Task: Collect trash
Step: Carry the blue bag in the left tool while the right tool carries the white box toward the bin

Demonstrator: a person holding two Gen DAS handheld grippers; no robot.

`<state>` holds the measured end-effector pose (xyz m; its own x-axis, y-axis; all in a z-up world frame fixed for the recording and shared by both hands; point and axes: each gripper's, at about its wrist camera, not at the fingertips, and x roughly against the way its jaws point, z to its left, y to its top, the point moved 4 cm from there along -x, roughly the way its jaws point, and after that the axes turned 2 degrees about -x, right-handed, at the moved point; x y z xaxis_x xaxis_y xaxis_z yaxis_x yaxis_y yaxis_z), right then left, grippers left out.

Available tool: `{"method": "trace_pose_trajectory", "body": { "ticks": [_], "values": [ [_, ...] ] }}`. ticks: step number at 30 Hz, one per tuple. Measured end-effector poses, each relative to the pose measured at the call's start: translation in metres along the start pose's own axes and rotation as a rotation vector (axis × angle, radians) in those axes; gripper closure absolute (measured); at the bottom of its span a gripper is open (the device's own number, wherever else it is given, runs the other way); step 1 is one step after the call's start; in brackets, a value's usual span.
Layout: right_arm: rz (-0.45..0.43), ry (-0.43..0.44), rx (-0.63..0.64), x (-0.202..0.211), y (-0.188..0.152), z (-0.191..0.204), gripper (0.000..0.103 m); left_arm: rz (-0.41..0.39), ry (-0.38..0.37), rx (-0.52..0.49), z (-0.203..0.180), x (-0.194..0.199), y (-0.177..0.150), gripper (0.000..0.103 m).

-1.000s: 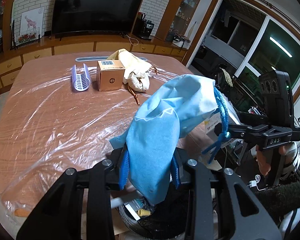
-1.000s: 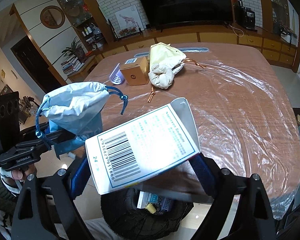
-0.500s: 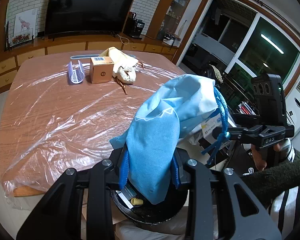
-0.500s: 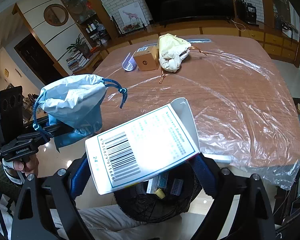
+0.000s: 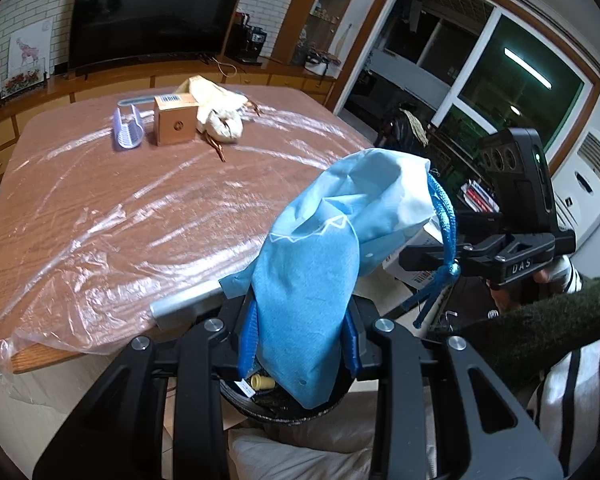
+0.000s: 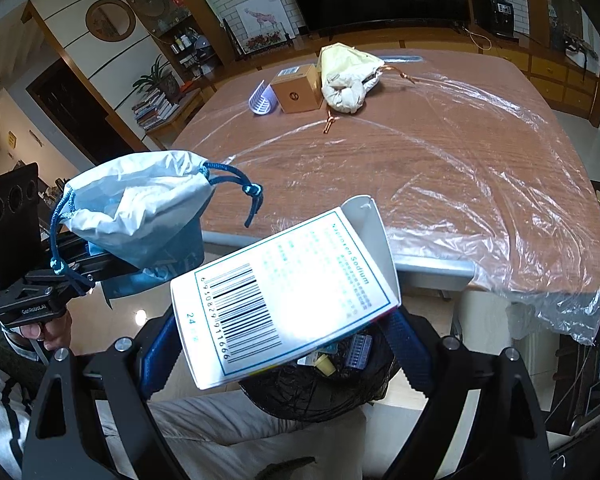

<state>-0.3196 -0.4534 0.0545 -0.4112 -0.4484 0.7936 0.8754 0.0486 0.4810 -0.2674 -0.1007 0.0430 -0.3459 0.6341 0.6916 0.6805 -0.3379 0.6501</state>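
Note:
My left gripper (image 5: 300, 340) is shut on a light blue drawstring bag (image 5: 320, 264), which also shows in the right wrist view (image 6: 140, 208). It hangs over a black mesh trash bin (image 5: 288, 412) below the table's near edge. My right gripper (image 6: 284, 340) is shut on a white barcoded medicine box (image 6: 284, 296), held above the same bin (image 6: 320, 392), which holds small trash. On the table's far side lie a cardboard box (image 6: 298, 88), a cream cloth bag (image 6: 346, 76) and a lilac plastic holder (image 6: 262, 100).
The wooden table (image 6: 440, 168) is covered in clear plastic sheet that overhangs its near edge. A metal bar (image 6: 432, 266) runs along that edge. A cabinet with a TV (image 5: 148, 12) stands behind the table. My lap lies below the bin.
Both grippers have pulled back from the table and now hold their items over the bin, which shows more fully below. The grips are unchanged.

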Motion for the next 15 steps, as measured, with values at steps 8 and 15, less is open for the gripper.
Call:
{"method": "trace_pose_trajectory", "body": {
  "ticks": [8,15],
  "values": [
    [0.04,-0.015,-0.002,-0.009,-0.014,-0.004,0.014,0.069,0.004,-0.04,-0.008,-0.016,-0.02,0.068],
    [0.079,-0.03,0.013,-0.022,-0.023,-0.007,0.014,0.129,0.012,-0.061,-0.009,-0.03,-0.035,0.068]
  ]
}}
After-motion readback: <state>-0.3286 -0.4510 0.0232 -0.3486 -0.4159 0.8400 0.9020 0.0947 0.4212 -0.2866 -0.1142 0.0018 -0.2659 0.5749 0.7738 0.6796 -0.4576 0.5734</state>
